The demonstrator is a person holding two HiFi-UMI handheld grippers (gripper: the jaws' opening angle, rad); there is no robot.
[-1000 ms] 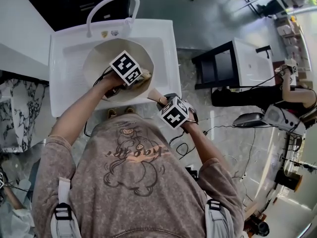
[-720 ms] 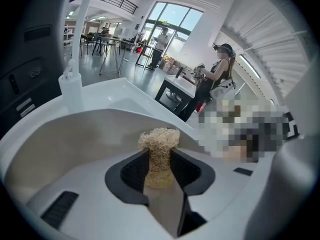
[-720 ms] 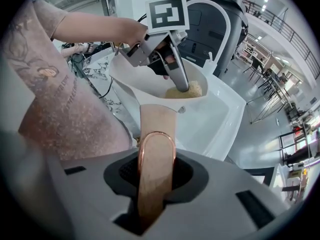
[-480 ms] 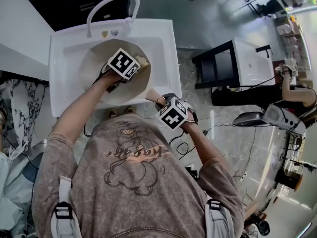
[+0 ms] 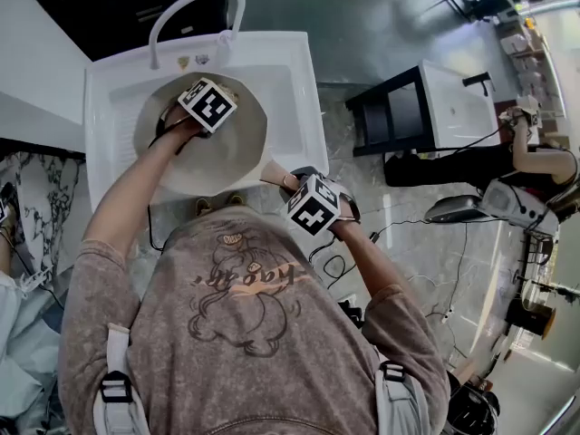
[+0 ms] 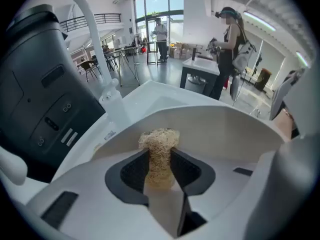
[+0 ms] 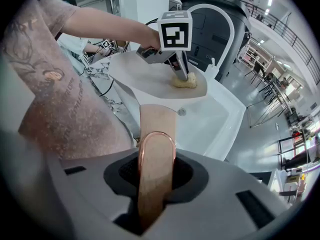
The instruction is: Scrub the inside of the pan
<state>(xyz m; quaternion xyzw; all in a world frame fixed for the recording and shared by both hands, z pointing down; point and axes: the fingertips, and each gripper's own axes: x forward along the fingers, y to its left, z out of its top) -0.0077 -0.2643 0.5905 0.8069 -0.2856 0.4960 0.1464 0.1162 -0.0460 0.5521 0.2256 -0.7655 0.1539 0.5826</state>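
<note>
- Cream-coloured and wide, a frying pan (image 5: 217, 157) is sitting in the basin of a white sink (image 5: 304, 89), and we are looking steeply down on it from above.
- The left gripper (image 6: 160, 159) is reaching into the frying pan. Its jaws are pinching a straw-coloured, fibrous scouring pad (image 6: 159, 141), which is poking out past the tips.
- In the right gripper view, the scouring pad is touching the pan's inner floor on the far side, the side nearest the faucet (image 5: 186, 7).
- We are judging that most of the inner surface is lying between the pad and the sink's front edge. The coming stroke is therefore calling for a pull back that way, or a sweep around the wall.
- The right gripper (image 7: 156, 171) is clamping the wood-toned handle (image 7: 157, 129), which has a copper-coloured loop on it.
- The handle's long axis is running from the pan's near right rim, over the sink's front edge, straight into these jaws.
- The left gripper is the one inside the pan, while the right is holding it from outside the basin.
- The faucet is arching over the far rim, and the basin walls are closing in around the pan, so a long stroke is risking a knock there.
- A black table (image 5: 399, 120) is standing well apart, to the right.
</note>
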